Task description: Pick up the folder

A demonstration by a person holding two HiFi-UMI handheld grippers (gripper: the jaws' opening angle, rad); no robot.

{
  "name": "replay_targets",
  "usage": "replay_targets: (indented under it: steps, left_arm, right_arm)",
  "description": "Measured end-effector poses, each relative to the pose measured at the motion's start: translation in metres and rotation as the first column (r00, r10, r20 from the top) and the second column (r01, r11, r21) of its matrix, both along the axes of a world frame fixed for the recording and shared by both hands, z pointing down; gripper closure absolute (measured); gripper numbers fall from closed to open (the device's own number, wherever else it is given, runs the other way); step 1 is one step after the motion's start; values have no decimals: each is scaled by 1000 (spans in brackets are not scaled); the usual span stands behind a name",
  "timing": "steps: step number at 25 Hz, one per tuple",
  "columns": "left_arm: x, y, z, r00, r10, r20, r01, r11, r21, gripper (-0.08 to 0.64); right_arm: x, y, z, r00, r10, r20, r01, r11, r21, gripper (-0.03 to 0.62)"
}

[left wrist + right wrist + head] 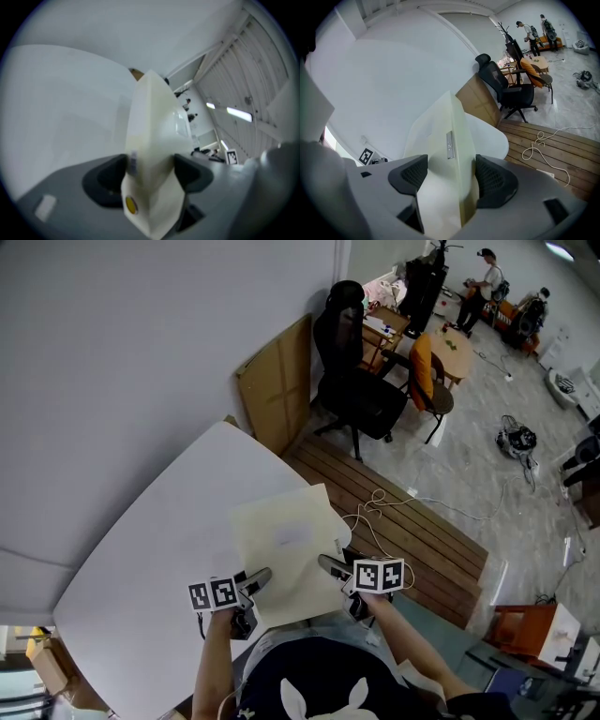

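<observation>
A pale cream folder (287,549) is held above the white table (159,549), near its front edge. My left gripper (259,579) is shut on the folder's near left corner. My right gripper (330,566) is shut on its near right edge. In the left gripper view the folder (154,154) stands edge-on between the dark pads (191,172), with a yellow dot near its lower corner. In the right gripper view the folder (445,159) also fills the gap between the pads (492,180), a small grey label on its edge.
A black office chair (356,381) and a leaning cardboard sheet (277,385) stand beyond the table's far corner. A white cable (384,517) lies on the wooden floor strip to the right. People (483,287) stand far back in the room.
</observation>
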State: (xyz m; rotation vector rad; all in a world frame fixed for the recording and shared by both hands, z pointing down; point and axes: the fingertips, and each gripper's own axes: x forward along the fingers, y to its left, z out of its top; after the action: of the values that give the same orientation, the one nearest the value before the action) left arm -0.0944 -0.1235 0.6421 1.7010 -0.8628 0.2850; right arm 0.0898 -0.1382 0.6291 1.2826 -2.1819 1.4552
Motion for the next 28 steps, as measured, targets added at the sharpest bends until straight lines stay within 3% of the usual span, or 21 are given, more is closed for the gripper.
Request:
replay_targets:
  steps: [10, 28]
  left_arm:
    - [-3, -4, -27, 1000, -23, 6, 23, 999, 47, 249]
    - [-2, -10, -95, 999, -41, 28, 33, 974, 226, 249]
  right_arm:
    - [-1, -1, -25, 1000, 26, 18, -27, 999, 30, 293]
    - [4, 3, -86, 995, 82, 64, -91, 984, 154, 293]
